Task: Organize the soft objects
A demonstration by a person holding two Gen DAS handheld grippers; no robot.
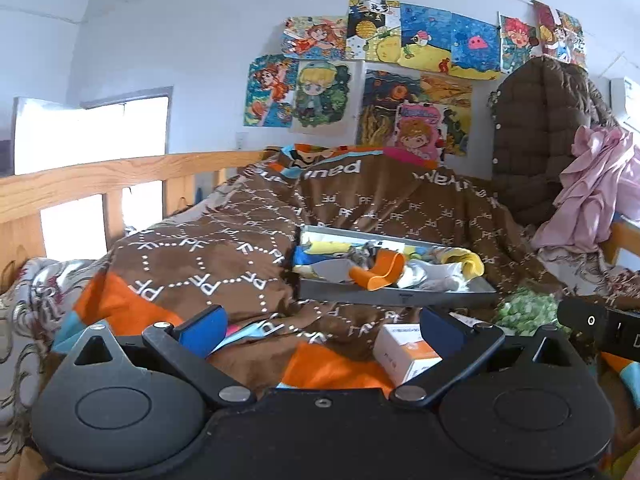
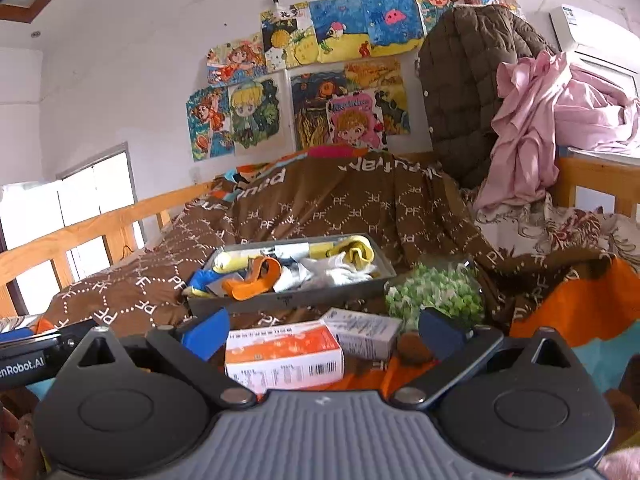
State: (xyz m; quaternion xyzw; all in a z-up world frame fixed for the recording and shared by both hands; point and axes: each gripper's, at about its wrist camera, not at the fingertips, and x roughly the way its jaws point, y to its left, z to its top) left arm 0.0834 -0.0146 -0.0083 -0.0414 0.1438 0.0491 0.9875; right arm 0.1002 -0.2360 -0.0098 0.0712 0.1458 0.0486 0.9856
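A grey tray (image 1: 400, 298) (image 2: 288, 300) sits on the brown quilt and holds several soft items: an orange piece (image 1: 380, 272) (image 2: 256, 280), yellow cloth (image 1: 468, 262) (image 2: 356, 252) and white cloth (image 2: 340, 274). My left gripper (image 1: 320, 330) is open and empty, low over the quilt in front of the tray. My right gripper (image 2: 322, 330) is open and empty, above an orange-and-white box (image 2: 284, 354) (image 1: 408, 354). A green fluffy bundle (image 2: 436, 294) (image 1: 528, 310) lies right of the tray.
A grey-white box (image 2: 364, 334) lies beside the orange one. The wooden bed rail (image 1: 80, 184) runs along the left. A brown padded jacket (image 2: 464, 88) and pink cloth (image 2: 532, 120) hang at the right. The other gripper's body (image 1: 600, 328) shows at the right edge.
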